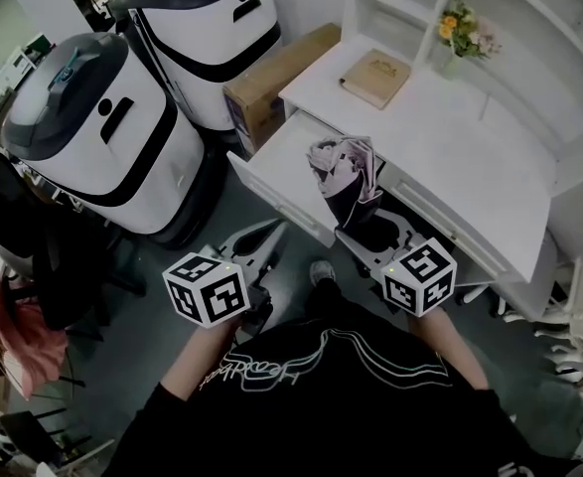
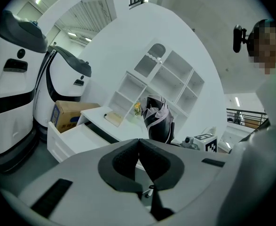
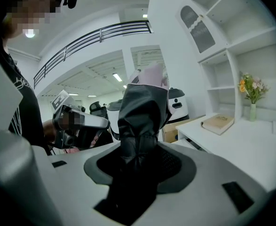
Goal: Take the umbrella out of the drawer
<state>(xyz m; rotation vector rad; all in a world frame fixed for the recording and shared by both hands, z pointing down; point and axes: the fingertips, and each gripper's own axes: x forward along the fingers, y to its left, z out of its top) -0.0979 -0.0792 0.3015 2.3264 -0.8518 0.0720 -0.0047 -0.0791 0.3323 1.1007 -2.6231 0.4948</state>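
**One umbrella out of the drawer, held at one end only**

Right gripper [image 3: 138, 160]: my jaws are clamped on the lower end of the folded umbrella [image 1: 349, 179]. It stands nearly upright above the front edge of the open drawer [image 1: 271, 167], and no part of it touches the drawer. The drawer's white floor looks bare.

Left gripper [image 2: 138, 144]: my jaws are closed together on nothing, and it sits beside the right gripper without touching the umbrella.

Risks noted:
- The grip is on slick, bunched fabric at one end. I judge the umbrella could slide or pivot between the pads if I swing it.
- The loose folds spread at the top, so the load is top-heavy and could tip toward the desk [image 1: 450, 147].
- The drawer stands pulled out close to my body, so a careless move could knock it.
- With the left jaws shut, nothing stands ready to catch a slip.
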